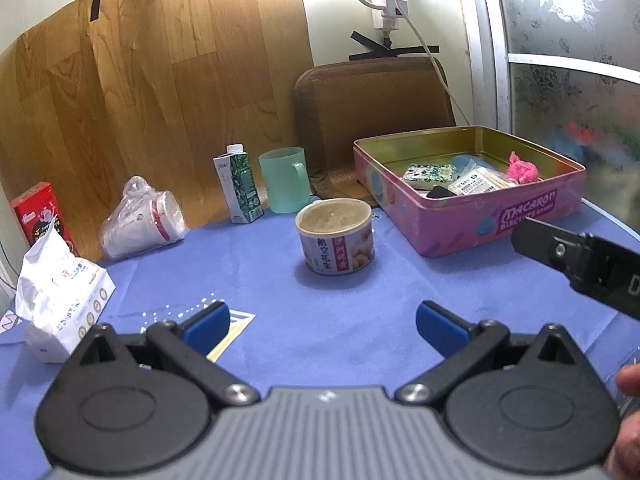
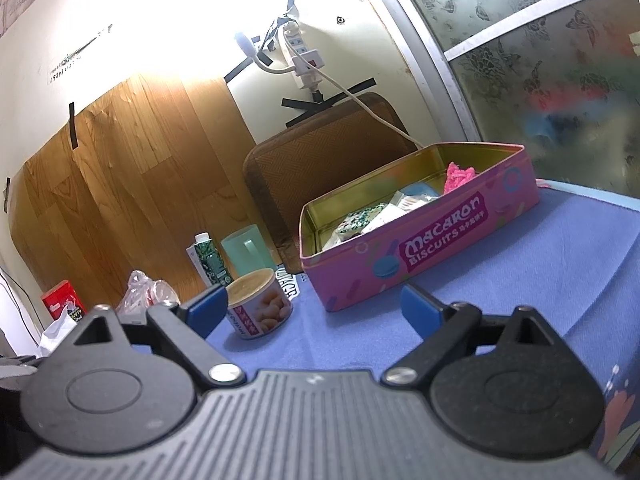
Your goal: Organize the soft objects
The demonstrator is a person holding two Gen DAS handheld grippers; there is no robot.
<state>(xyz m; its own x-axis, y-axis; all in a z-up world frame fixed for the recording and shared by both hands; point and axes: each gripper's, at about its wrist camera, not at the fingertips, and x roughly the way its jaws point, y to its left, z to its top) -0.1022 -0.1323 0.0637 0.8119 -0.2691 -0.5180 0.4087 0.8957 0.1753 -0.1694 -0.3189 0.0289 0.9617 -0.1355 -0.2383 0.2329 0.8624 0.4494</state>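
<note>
Both grippers, left (image 1: 323, 326) and right (image 2: 308, 312), hang released and empty over the blue cloth (image 1: 280, 280). A pink puff (image 1: 522, 168) lies inside the pink tin (image 1: 480, 220), far right corner.

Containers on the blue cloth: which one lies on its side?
The bagged paper cups, tipped over near the wood panel; the green mug, carton and can stand upright.

left wrist: low, facing wall | right wrist: tilted, nearer | shared: pink tin (image 1: 472, 200), can (image 2: 258, 304)
</note>
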